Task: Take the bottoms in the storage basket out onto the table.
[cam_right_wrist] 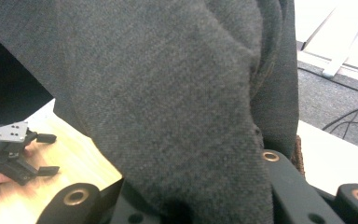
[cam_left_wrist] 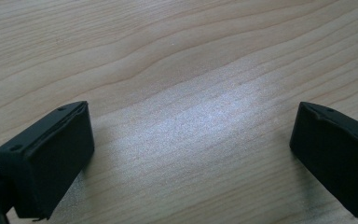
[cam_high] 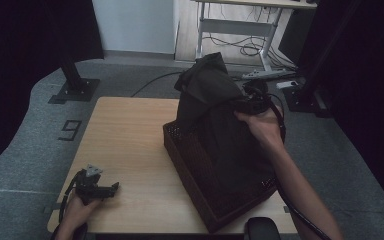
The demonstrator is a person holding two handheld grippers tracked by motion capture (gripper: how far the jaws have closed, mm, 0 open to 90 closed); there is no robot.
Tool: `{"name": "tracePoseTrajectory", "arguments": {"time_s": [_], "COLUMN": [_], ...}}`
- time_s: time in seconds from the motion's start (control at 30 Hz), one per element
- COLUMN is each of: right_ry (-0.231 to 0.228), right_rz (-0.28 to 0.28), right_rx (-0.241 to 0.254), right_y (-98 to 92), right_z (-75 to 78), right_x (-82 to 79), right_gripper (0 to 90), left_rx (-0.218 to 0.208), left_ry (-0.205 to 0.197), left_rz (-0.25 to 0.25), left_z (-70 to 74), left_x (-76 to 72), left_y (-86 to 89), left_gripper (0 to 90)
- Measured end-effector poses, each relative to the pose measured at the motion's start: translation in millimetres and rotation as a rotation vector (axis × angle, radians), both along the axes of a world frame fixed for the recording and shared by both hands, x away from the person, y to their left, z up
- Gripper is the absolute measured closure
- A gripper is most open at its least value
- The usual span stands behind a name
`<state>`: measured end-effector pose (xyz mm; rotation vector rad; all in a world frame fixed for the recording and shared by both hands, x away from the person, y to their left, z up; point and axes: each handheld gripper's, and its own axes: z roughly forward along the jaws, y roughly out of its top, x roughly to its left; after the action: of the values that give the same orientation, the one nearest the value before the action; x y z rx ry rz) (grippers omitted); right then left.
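Observation:
A dark grey garment (cam_high: pixel 215 105) hangs lifted above a dark brown woven basket (cam_high: pixel 190 170) on the right half of the wooden table (cam_high: pixel 130 135); its lower part still lies in the basket. My right gripper (cam_high: pixel 242 101) is up at the garment's right side and shut on a fold of it. In the right gripper view the cloth (cam_right_wrist: pixel 177 93) drapes over the jaws and hides their tips. My left gripper (cam_high: pixel 111 189) rests on the table near its front left corner, open, with bare wood between its jaws (cam_left_wrist: pixel 191 140). It also shows far off as the left gripper (cam_right_wrist: pixel 49 154).
Behind the table stands a desk frame (cam_high: pixel 235 30) with loose cables on the floor. Black stand bases sit on the floor at the back left (cam_high: pixel 75 90) and back right (cam_high: pixel 305 97). A round black object (cam_high: pixel 262 230) sits at the table's front edge.

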<state>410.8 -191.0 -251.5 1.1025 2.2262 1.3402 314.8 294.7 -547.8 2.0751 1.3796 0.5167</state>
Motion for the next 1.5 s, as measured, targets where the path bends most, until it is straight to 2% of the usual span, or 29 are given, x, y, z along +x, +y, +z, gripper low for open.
{"name": "tracePoseTrajectory", "arguments": {"time_s": [0.67, 1.5], "right_ry": [-0.012, -0.013], "right_rz": [0.032, 0.101], "right_rx": [0.019, 0.021], "right_y": [16.7, 61.1], "right_z": [24.5, 43.3], "right_x": [-2.1, -0.9], "right_gripper": [73.8, 73.8], "left_rx": [0.0, -0.001], "left_ry": [0.001, 0.001], "left_rz": [0.0, 0.0], "left_z": [0.0, 0.0], "left_x": [0.0, 0.0], "left_y": [0.0, 0.0], "left_gripper": [0.0, 0.0]}}
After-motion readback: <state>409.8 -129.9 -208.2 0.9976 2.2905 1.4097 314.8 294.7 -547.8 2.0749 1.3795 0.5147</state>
